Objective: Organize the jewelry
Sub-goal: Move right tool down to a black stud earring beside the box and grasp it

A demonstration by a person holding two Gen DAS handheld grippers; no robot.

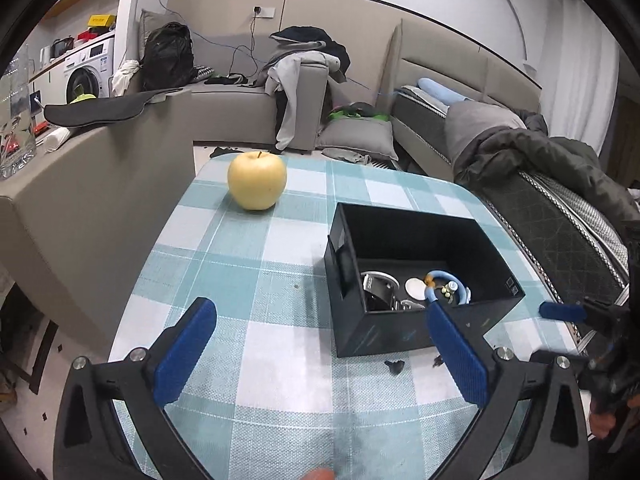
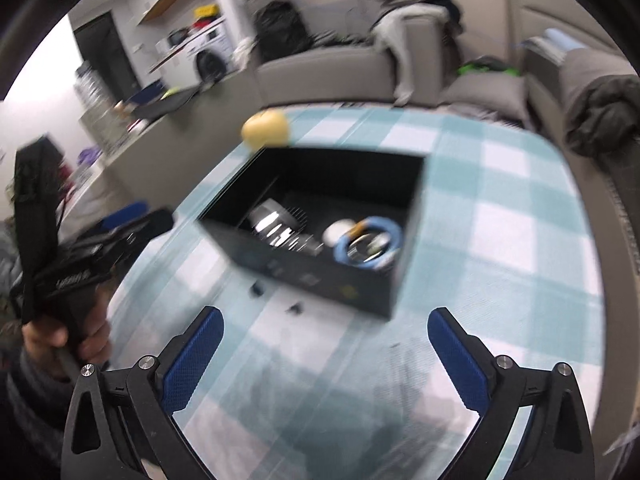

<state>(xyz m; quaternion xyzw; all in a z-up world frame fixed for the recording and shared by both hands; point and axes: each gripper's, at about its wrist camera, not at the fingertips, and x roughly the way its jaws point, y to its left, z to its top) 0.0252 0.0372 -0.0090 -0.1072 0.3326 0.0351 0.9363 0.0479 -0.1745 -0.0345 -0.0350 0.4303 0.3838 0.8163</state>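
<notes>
An open black box (image 1: 400,332) (image 2: 320,276) stands on the blue-checked tablecloth (image 1: 260,272). Inside it lie a silver watch band (image 1: 378,290) (image 2: 268,220), a white round disc (image 1: 416,287) and a blue bangle (image 1: 434,278) (image 2: 344,250) with small earrings within its ring. Two small dark pieces (image 1: 396,366) (image 2: 295,308) lie on the cloth in front of the box. My left gripper (image 1: 320,312) is open over the cloth, left of the box, with nothing between its fingers. My right gripper (image 2: 326,316) is open and empty just short of the box; that view is blurred.
A yellow apple (image 1: 257,180) (image 2: 266,130) sits near the table's far edge. Grey sofas with clothes and a black backpack (image 1: 168,56) surround the table. A hand (image 2: 60,340) holds the left gripper at the left of the right wrist view.
</notes>
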